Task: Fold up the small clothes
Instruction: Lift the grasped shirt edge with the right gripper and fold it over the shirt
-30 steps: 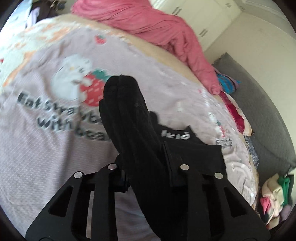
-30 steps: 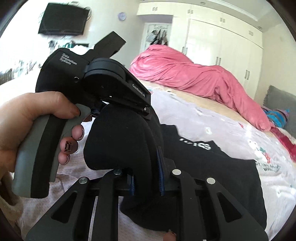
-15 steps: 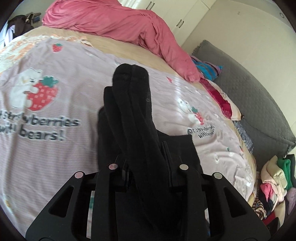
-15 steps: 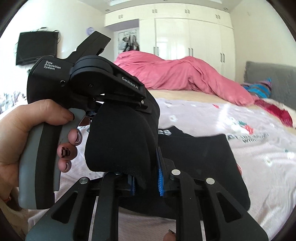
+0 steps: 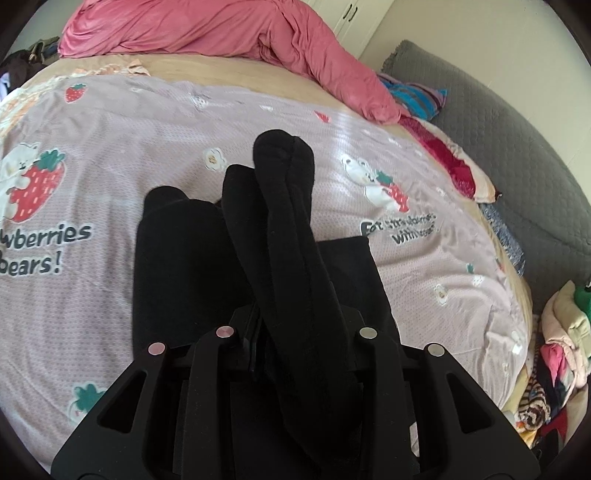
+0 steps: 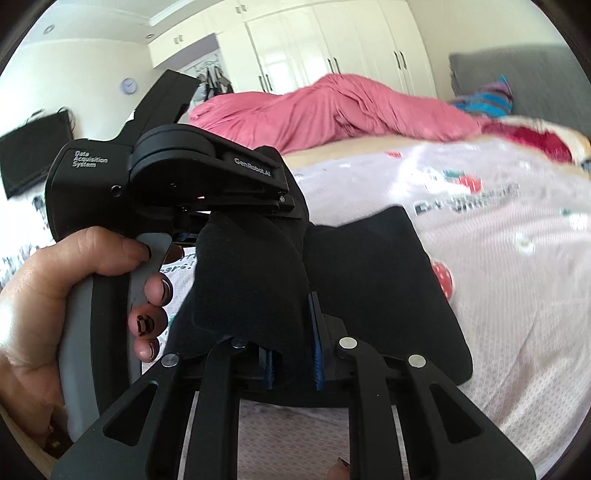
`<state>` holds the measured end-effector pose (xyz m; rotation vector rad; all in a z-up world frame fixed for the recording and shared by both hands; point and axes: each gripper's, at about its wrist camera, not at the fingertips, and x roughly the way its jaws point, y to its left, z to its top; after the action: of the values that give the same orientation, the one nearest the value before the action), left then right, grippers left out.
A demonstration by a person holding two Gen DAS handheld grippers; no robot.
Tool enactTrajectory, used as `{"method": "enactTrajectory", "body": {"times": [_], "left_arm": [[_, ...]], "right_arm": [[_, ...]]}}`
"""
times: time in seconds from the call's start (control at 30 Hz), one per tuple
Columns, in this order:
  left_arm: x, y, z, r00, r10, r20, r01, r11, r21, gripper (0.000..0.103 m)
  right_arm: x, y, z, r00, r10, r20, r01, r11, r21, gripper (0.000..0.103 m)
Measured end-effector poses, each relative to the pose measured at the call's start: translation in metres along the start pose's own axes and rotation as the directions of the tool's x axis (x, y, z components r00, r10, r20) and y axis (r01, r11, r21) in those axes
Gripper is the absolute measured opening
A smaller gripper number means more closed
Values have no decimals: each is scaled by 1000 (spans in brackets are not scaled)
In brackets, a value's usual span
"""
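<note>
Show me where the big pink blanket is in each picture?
Left wrist view: the pink blanket is bunched along the top, at the far end of the bed, trailing down toward the right.
Right wrist view: the pink blanket lies across the upper middle, in front of the white wardrobe.
Shared landmark: the grey headboard sits at the blanket's right end in both views.

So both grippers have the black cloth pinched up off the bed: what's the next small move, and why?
Probably carry the pinched fold across and lower it onto the flat part of the black garment. The left gripper and right gripper each clamp a bunched edge above the bedspread, so the fold isn't laid down yet.
</note>
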<state>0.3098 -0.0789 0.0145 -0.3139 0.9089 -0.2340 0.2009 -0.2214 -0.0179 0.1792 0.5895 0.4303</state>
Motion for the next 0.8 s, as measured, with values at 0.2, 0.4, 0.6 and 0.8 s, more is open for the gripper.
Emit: {"method": "enactTrajectory", "body": {"times": [0.2, 0.4, 0.6, 0.8], "left_arm": [[16, -13, -2, 999, 15, -31, -15, 1000, 8, 25], [32, -26, -1, 997, 48, -66, -48, 999, 14, 32], [45, -34, 2, 992, 73, -102, -71, 997, 18, 44], [52, -42, 3, 991, 48, -128, -45, 999, 30, 72]], "right_arm": [[-2, -13, -5, 1000, 12, -23, -11, 999, 40, 12], [-1, -33, -7, 997, 49, -57, -41, 991, 128, 12], [1, -54, -13, 987, 130, -90, -101, 956, 277, 20], [4, -71, -21, 972, 201, -122, -137, 905, 402, 22]]}}
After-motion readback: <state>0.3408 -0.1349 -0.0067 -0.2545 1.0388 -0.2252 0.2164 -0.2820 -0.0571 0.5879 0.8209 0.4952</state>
